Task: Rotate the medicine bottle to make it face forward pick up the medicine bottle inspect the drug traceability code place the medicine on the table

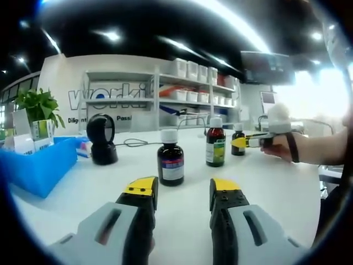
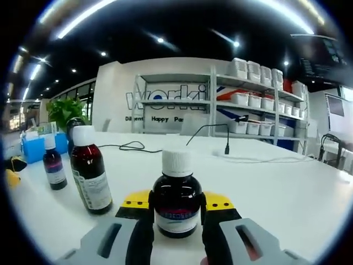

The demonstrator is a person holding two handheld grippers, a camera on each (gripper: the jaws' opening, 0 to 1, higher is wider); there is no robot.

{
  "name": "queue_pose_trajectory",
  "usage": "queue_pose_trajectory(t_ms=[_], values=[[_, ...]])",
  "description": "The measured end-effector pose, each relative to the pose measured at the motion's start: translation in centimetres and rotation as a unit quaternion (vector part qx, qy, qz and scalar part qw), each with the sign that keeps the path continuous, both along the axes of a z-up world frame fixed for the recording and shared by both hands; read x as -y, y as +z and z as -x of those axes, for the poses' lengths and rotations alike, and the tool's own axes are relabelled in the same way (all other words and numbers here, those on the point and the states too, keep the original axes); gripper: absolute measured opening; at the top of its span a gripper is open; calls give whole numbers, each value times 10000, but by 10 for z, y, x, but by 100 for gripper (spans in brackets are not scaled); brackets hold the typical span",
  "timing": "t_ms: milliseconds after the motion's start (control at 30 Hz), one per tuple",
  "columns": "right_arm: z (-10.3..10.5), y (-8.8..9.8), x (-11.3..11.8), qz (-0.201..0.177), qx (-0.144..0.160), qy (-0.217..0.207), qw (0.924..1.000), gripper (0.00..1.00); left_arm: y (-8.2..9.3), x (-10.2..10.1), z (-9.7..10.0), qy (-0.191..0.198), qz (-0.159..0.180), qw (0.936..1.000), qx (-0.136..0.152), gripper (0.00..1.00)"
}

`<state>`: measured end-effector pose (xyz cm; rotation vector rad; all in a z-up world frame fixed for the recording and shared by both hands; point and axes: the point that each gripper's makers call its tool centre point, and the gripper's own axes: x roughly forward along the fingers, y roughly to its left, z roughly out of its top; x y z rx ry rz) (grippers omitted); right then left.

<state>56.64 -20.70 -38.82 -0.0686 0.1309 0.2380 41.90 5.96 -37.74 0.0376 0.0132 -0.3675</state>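
Three brown medicine bottles with white caps stand on the white table (image 1: 276,187). My left gripper (image 1: 183,189) is open low over the table, nothing between its yellow-tipped jaws. The bottle with a purple-white label (image 1: 171,159) stands just beyond it. Farther right is a taller green-labelled bottle (image 1: 215,144), then a small bottle (image 1: 238,138) that my right gripper (image 1: 244,142), held by a hand (image 1: 282,146), grips. In the right gripper view that small bottle (image 2: 177,194) stands upright, my right gripper (image 2: 177,203) shut on its sides. The taller bottle (image 2: 91,171) and purple-labelled bottle (image 2: 53,164) stand left.
A blue bin (image 1: 38,165) and a potted plant (image 1: 38,106) sit at the left. A black ring-shaped device (image 1: 102,141) with a cable (image 1: 138,143) stands behind the bottles. Shelves with white boxes (image 1: 193,83) line the back wall. A cable (image 2: 223,146) crosses the far table.
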Motion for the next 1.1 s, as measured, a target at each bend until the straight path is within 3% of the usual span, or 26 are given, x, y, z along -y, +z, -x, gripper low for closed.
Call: queue_pose_trajectory(t_ms=[167, 400, 1033, 1100], values=[[0, 1, -2, 23, -13, 578, 9983, 29, 0, 0, 0, 2, -8, 10000, -4, 28], [2, 0, -10, 20, -27, 1442, 9895, 28, -1, 0, 0, 16, -25, 10000, -11, 28], [8, 7, -15, -50, 15, 1918, 9814, 28, -2, -1, -1, 55, -47, 10000, -30, 28], [9, 13, -16, -279, -28, 2016, 9791, 28, -2, -1, -1, 56, -48, 10000, -32, 28]])
